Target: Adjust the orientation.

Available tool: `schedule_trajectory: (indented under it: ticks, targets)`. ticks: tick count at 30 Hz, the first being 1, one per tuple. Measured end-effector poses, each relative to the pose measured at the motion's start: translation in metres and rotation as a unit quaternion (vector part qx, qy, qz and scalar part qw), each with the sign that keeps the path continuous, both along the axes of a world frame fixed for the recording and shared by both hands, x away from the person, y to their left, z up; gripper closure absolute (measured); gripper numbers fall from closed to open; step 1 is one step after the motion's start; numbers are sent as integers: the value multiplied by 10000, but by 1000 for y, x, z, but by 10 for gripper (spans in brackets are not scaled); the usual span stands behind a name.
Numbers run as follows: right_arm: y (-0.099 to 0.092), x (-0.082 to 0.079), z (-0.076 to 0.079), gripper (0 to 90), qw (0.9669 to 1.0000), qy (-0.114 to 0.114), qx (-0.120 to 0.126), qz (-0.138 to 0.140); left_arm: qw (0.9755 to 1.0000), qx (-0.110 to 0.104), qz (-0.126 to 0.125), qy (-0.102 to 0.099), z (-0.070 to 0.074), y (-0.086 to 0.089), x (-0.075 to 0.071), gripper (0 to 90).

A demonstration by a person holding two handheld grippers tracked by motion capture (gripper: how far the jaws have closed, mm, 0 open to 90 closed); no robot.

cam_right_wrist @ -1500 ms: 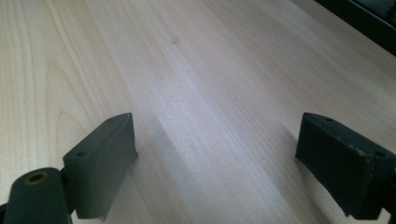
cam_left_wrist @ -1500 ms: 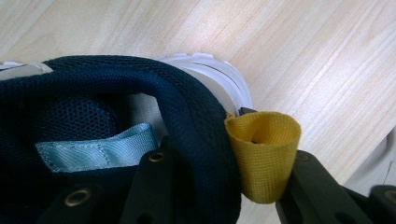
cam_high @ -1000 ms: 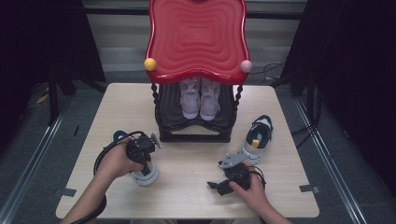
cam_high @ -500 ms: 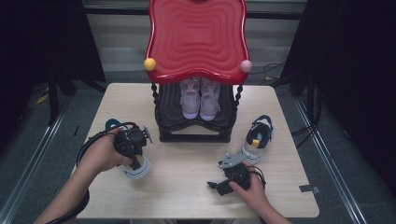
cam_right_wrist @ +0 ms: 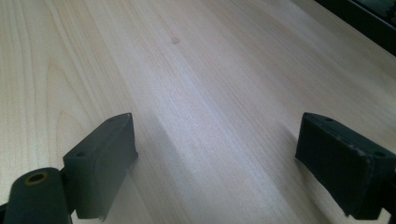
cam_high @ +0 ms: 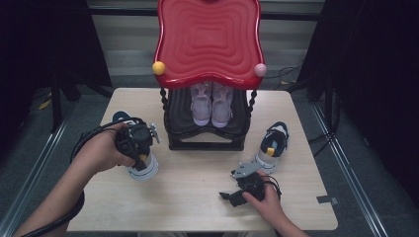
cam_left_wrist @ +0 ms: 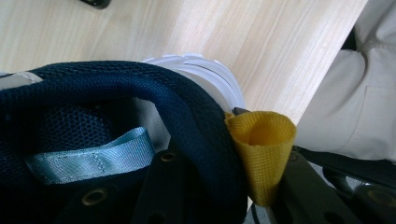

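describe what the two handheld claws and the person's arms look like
Both claws are black. The left claw trails a black cable looping past the hand; the right claw carries a grey three-cornered plate on top. Its jaws are blocky, matt black, with small screw holes. The forearms are bare; light beige clothing shows in the left gripper view.

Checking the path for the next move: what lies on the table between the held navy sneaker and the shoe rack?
In the high view, bare tabletop separates the navy sneaker, clamped in the left gripper, from the shoe rack.
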State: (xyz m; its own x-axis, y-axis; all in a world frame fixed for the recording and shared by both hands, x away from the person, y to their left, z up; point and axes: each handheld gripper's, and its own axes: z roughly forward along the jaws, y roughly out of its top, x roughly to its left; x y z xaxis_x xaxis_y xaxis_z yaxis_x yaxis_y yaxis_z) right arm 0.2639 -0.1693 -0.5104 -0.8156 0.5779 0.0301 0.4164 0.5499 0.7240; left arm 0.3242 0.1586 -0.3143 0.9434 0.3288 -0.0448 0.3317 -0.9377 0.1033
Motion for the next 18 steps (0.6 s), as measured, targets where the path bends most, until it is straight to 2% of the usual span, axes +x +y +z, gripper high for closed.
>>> schedule_trajectory:
  ticks: [3, 7, 12, 18]
  targets:
    - [0, 0, 0, 112, 10000, -1, 0, 0, 10000, 12, -77, 47, 8, -1, 1, 746]
    - [0, 0, 0, 112, 10000, 9, 1, -11, 9998, 72, -186, 13, 21, -3, 3, 743]
    - [0, 0, 0, 112, 10000, 28, 5, -4, 9997, 84, -225, -96, 39, -4, 4, 743]
    - [0, 0, 0, 112, 10000, 27, 2, -4, 9995, -5, -226, -232, 59, -3, 4, 744]
